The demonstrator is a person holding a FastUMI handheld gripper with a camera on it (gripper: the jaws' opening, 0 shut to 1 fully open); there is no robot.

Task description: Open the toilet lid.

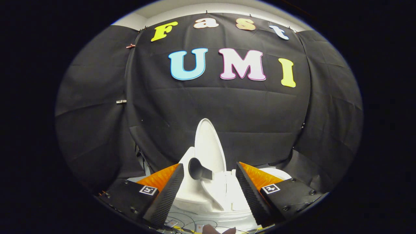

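The gripper (209,170) has its fingers spread wide apart and they hold nothing. Between them and just beyond stands the white toilet (208,195), and its toilet lid (208,146) is raised upright against the black cloth wall (260,123).

Light: even, from above; white toilet lid (208,143) bright, mildly glaring.
Shadows: soft, between the spread fingers (165,191).
Distortion: strong fisheye bowing from 3 to 9 o'clock.
Focus: sharp.
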